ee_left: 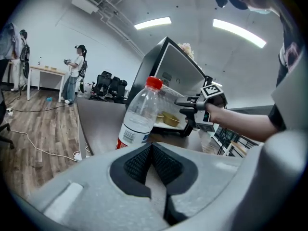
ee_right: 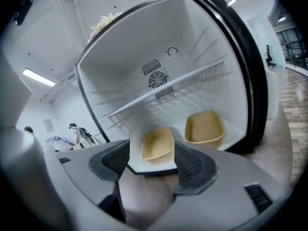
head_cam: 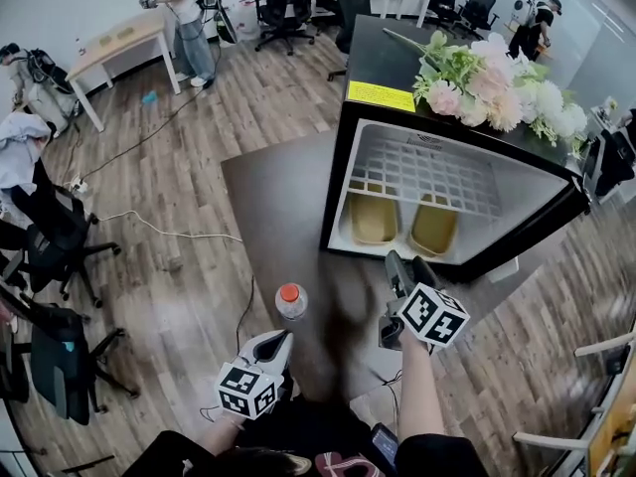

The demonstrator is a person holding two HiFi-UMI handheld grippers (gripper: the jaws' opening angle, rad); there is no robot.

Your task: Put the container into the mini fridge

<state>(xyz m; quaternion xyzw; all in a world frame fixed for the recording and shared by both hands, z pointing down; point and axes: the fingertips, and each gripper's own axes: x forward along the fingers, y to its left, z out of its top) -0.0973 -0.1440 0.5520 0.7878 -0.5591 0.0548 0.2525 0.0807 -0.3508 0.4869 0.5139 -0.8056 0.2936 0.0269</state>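
Observation:
The mini fridge point(head_cam: 338, 182) stands open on the dark table point(head_cam: 263, 197). Two shallow yellow containers point(head_cam: 373, 217) point(head_cam: 434, 225) sit side by side on its floor, under a wire shelf point(head_cam: 427, 172). My right gripper point(head_cam: 402, 264) hovers just before the opening, open, with nothing between its pads. In the right gripper view the containers point(ee_right: 158, 145) point(ee_right: 204, 127) lie straight ahead of its jaws point(ee_right: 151, 158). My left gripper point(head_cam: 276, 344) is shut and empty, close behind a clear bottle with a red cap point(head_cam: 290, 301). The bottle point(ee_left: 142, 117) stands upright just past the left gripper point(ee_left: 151, 148).
A bouquet of pale flowers point(head_cam: 497, 82) lies on the fridge top. Office chairs point(head_cam: 55, 246) stand at the left, and a cable point(head_cam: 159, 229) runs over the wooden floor. People stand at a far table point(head_cam: 124, 38). The table's left edge is near the bottle.

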